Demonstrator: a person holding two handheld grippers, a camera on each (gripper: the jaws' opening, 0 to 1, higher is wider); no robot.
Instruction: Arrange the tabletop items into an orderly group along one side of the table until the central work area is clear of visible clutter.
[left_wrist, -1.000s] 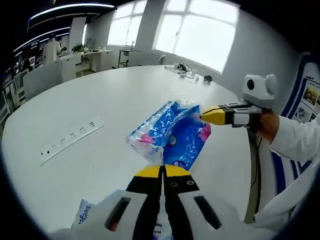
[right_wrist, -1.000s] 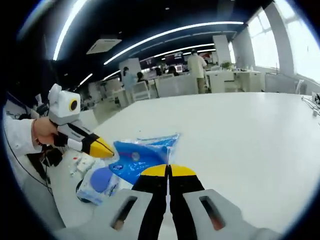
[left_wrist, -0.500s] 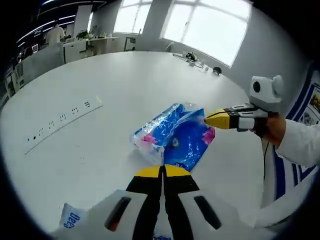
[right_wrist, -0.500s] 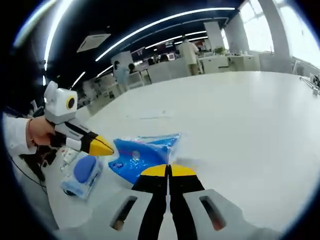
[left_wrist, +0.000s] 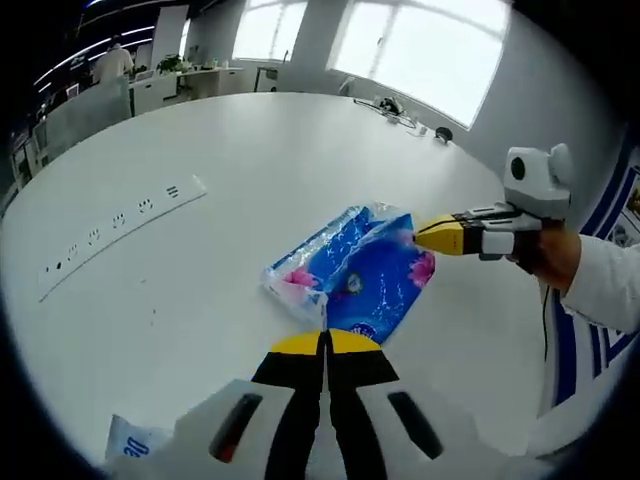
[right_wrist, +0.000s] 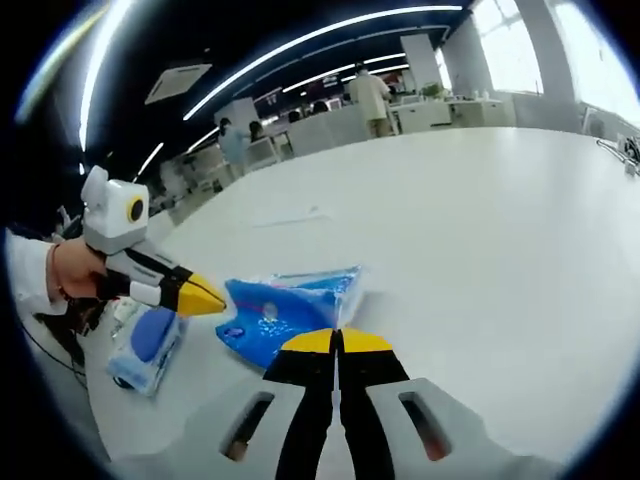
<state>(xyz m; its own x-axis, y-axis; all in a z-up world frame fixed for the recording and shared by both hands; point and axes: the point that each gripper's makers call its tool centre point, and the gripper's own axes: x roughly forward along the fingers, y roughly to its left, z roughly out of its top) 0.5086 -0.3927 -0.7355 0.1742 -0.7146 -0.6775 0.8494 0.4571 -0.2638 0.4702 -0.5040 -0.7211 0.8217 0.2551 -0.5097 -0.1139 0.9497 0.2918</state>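
Resting on the counter (left_wrist: 200, 280), the blue pack (left_wrist: 350, 270) sits at 12 o'clock from the left gripper (left_wrist: 325, 345); both grippers' fingers are closed, empty. They should open wide first.

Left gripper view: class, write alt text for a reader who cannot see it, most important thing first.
A blue plastic tissue pack lies on a round white table, just beyond the left gripper, whose yellow-tipped jaws are shut. The right gripper, held in a hand, reaches in with its tip at the pack's far edge. A white power strip lies farther off.
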